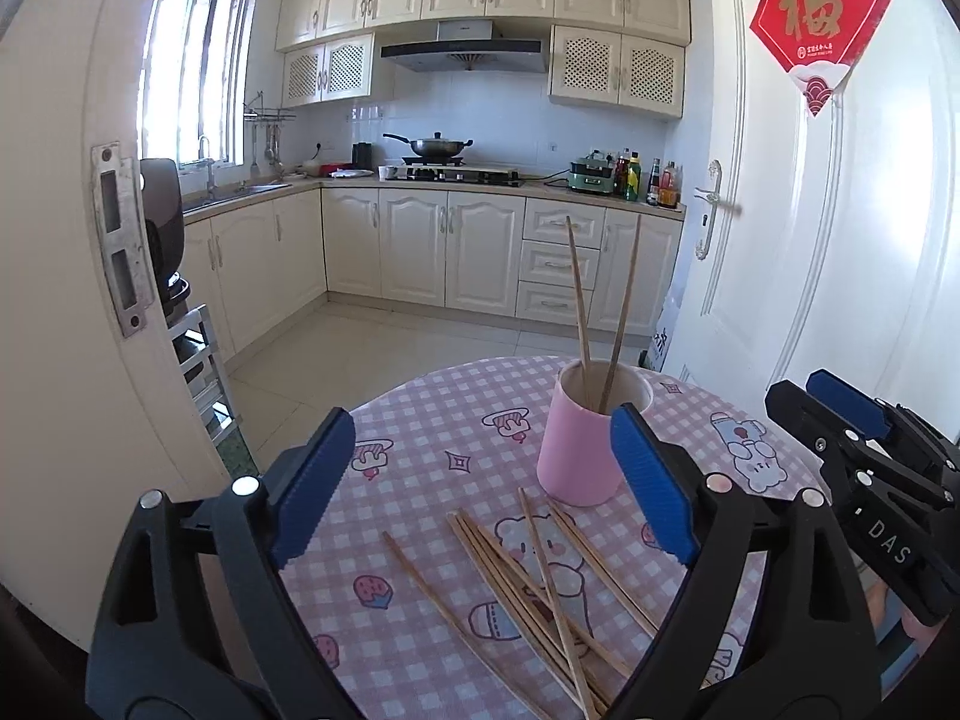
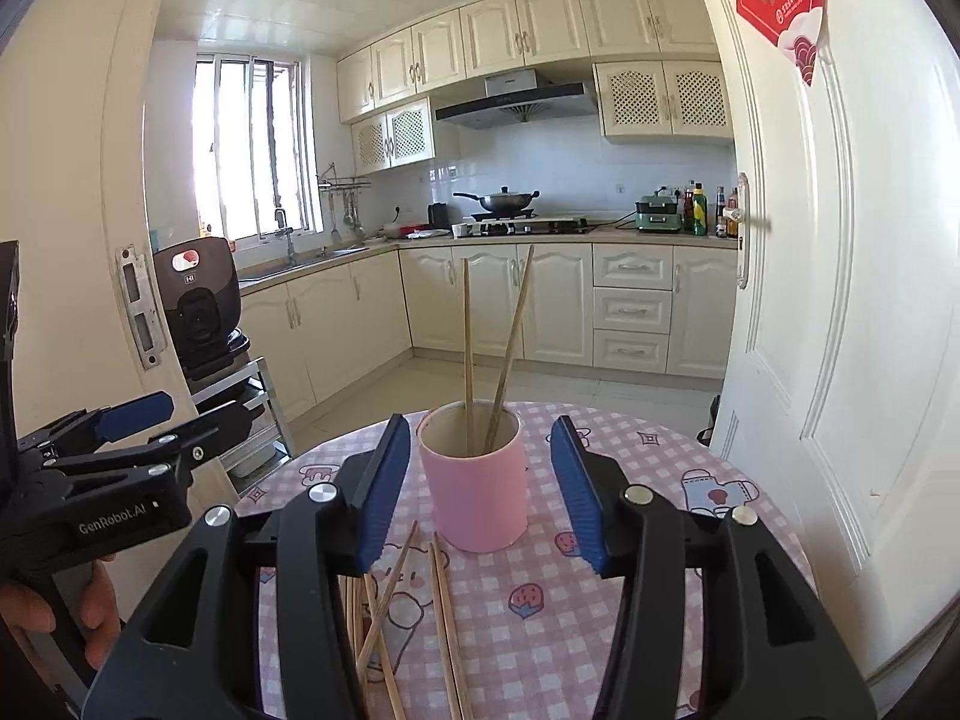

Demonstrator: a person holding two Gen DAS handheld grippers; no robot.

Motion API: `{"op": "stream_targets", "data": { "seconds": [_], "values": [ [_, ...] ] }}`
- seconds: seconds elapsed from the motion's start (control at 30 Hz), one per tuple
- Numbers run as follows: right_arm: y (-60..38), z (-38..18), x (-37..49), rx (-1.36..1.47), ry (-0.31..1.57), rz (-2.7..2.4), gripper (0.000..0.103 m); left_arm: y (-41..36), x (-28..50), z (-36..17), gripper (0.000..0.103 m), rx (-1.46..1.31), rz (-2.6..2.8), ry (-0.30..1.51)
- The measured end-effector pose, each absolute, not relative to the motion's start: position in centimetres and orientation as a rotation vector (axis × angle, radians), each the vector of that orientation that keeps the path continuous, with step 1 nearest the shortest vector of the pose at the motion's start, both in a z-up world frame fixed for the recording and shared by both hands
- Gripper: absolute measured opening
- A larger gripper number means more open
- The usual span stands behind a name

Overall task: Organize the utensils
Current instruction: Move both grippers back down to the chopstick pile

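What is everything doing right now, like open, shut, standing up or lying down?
Pink cup: upright on the table, two chopsticks standing inside.
Loose chopsticks: lying in a crossed pile on the tablecloth.
Left gripper: open, empty.
Right gripper: open, empty.
Door: open.

Pink cup (image 2: pixel 474 480) blocks table centre; loose chopsticks (image 1: pixel 540 588) clutter near side; bare cloth (image 2: pixel 660 600) right.

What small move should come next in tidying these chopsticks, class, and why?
Probably lower one open gripper, say the left gripper, onto a loose chopstick and grip it: only two chopsticks stand in the pink cup, the rest lie on the table.
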State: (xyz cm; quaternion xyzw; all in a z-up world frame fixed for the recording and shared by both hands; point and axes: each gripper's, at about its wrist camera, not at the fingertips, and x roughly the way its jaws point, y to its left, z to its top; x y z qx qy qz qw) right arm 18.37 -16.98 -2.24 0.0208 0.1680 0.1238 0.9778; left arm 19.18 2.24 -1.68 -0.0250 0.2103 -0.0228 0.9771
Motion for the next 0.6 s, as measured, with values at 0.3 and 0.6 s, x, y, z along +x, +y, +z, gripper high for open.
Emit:
{"op": "stream_targets", "data": {
  "seconds": [0.3,0.6],
  "values": [
    [-16.6,-3.2,16.8,0.031,0.325,0.243,0.052,2.1,17.2,-2.6,0.086,-0.022,-0.012,0.397],
    [-16.8,-5.0,17.1,0.025,0.38,0.25,0.053,1.8,18.5,-4.6,0.086,-0.012,-0.029,0.481]
  ]
}}
